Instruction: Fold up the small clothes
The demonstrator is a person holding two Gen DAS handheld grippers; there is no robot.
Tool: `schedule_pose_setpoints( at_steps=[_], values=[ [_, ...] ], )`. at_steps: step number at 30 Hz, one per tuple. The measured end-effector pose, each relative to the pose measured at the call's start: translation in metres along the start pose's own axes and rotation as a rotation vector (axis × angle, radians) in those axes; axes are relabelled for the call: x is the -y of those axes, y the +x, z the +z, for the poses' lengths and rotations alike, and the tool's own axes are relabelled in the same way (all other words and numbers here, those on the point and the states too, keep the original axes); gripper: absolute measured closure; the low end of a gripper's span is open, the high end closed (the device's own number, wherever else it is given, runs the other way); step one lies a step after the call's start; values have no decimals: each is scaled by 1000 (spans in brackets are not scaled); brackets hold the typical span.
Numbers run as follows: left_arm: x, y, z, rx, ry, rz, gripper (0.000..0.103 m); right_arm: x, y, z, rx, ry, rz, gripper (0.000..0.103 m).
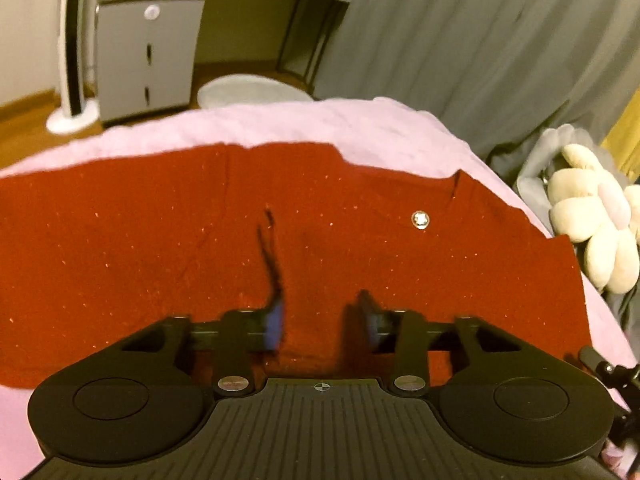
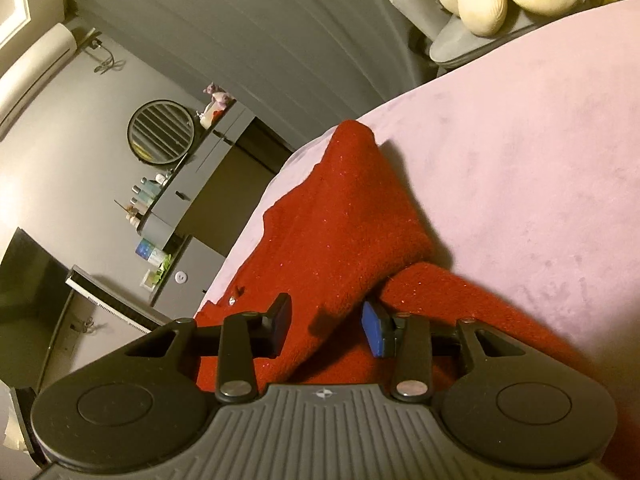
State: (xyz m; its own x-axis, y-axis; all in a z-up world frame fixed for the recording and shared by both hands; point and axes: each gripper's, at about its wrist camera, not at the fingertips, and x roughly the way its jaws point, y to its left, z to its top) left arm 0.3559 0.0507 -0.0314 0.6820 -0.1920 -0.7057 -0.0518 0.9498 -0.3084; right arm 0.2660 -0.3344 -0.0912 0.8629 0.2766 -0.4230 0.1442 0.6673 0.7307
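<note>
Left wrist view, red garment point(image 1: 160, 248) spread lengthwise along bed point(image 1: 360, 128) edge, left gripper point(image 1: 322, 320) parted above it, right gripper point(image 2: 326, 330) parted, folded flap between its pads, untouched.

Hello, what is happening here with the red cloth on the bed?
A person is folding a small red garment on a pink blanket, with a hand-held gripper in each hand. The left gripper is low over the spread-out garment with its jaws apart; whether they pinch any fabric I cannot tell. The right gripper has a lifted flap of the same red garment between its open fingers, a part already turned over the rest. The fold is not finished.
</note>
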Motion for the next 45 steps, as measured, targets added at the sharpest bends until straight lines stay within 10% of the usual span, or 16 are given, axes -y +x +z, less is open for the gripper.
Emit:
schedule_pose_setpoints(
  at_steps=[2, 12, 16, 26, 39, 45],
  values=[
    [0, 0, 6, 14, -5, 13, 90, -6, 5, 0, 9, -44, -20, 70],
    [21, -21, 25, 193, 63, -21, 91, -27, 0, 5, 170, -215, -131, 92],
    [23, -24, 28, 262, 96, 53, 91, -27, 12, -2, 49, -210, -32, 90],
    [-15, 8, 18, 114, 36, 121, 91, -15, 11, 2, 53, -103, -68, 79],
    [-11, 3, 18, 193, 104, 174, 91, -36, 13, -15, 55, -351, -126, 91],
    [-16, 8, 6, 142, 132, 238, 74, -43, 15, -5, -85, -416, -205, 74]
  ],
)
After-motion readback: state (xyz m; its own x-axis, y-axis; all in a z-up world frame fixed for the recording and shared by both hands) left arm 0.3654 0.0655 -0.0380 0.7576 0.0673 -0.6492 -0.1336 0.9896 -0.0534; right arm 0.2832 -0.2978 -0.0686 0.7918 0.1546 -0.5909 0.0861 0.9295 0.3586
